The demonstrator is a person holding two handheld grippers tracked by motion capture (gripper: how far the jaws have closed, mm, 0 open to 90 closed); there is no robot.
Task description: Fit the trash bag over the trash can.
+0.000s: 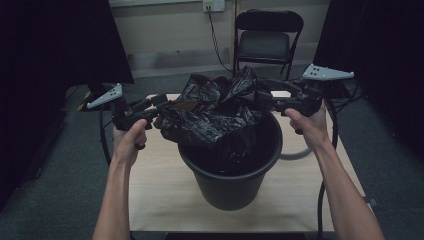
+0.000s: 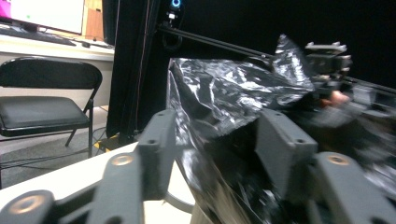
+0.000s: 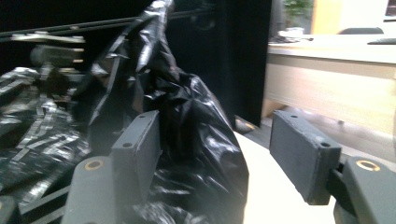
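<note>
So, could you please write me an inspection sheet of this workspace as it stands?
Surface: pale wooden table, bare around the bin.
Job's things: black bin bag, crumpled, bunched over the black bin, partly inside.
Clutter: nothing seen.
Grippers: left gripper and right gripper both open at the bag's sides; film lies between the jaws in both gripper views, unpinched.
Cables: black cable loops off the left edge; another trails right.
Surroundings: folding chair, wall socket, dark curtains.

We see glossy black bag (image 1: 215,112), black bucket (image 1: 235,185), pale wood table (image 1: 160,185), black chair (image 1: 267,37).
</note>
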